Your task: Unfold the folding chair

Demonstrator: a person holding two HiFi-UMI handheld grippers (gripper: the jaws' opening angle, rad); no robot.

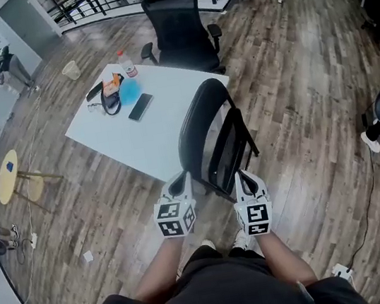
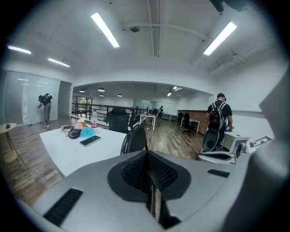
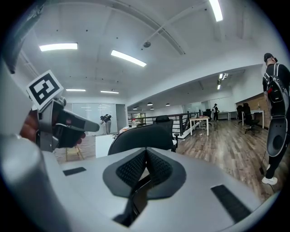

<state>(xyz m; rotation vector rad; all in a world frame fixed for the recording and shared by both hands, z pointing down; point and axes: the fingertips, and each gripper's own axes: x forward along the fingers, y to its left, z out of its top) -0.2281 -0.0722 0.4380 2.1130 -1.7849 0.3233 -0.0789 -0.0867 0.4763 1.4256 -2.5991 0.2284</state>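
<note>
The black folding chair stands upright against the near corner of the white table, its curved back towards me and its mesh seat panel steep behind it. My left gripper is shut at the chair's lower left edge. My right gripper is shut at its lower right leg. In the left gripper view the chair back shows edge-on just beyond the closed jaws. The right gripper view has the chair back broad ahead of the closed jaws, with the left gripper alongside. I see nothing clamped by either gripper.
On the table lie a phone, a bottle and headphones. A black office chair stands behind the table and a small round yellow table at the left. A person with a backpack stands at the right.
</note>
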